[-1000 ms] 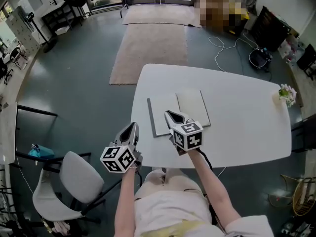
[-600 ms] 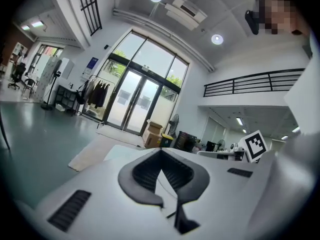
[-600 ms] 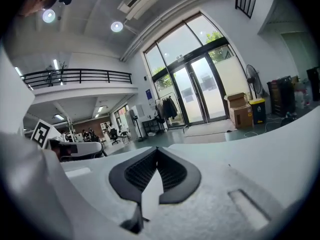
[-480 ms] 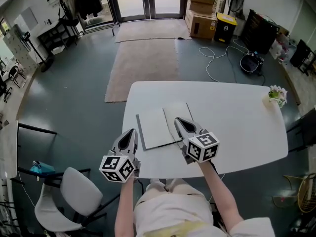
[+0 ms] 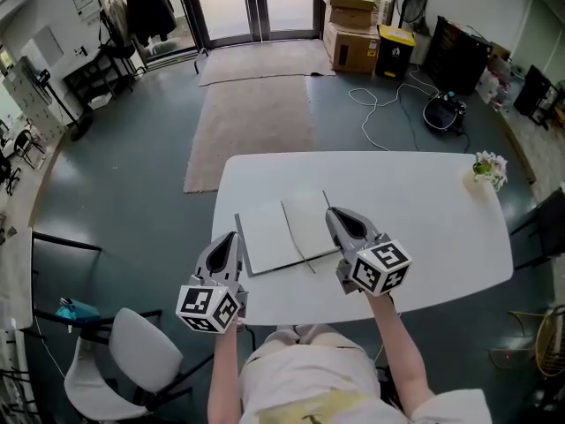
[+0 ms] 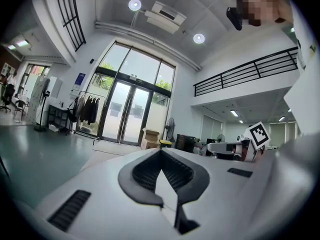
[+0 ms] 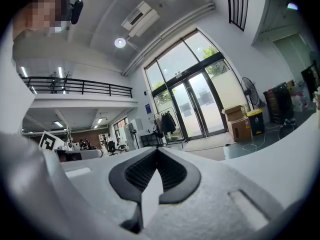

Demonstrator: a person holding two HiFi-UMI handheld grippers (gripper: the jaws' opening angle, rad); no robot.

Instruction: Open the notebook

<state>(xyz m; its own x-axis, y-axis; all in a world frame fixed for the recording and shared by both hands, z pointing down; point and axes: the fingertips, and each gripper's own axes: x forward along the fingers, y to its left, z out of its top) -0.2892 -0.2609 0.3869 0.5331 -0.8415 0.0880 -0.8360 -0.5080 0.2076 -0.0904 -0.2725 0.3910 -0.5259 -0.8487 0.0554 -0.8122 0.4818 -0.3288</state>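
Head view: notebook [image 5: 287,230] is already open, lying flat on the white table [image 5: 424,210], toward the near left part, both pages up. Left gripper [image 5: 231,236] sits by the table's near left edge, tip just beside the left page's near corner. Right gripper [image 5: 335,213] is over the table w/ its tip right by the right page's outer edge; can't tell if it's touching. Small flower pot [image 5: 485,168] is way off at the far right corner. Grey chair [image 5: 132,347] is on the floor, bottom left.

Left gripper view: jaws pressed together, nothing btwn them. It's pointing level out at the room, glass doors [image 6: 121,118] straight ahead.

Right gripper view: same deal, jaws closed tight and empty, also level. Cardboard boxes [image 7: 238,120] are off to the right by the doors.
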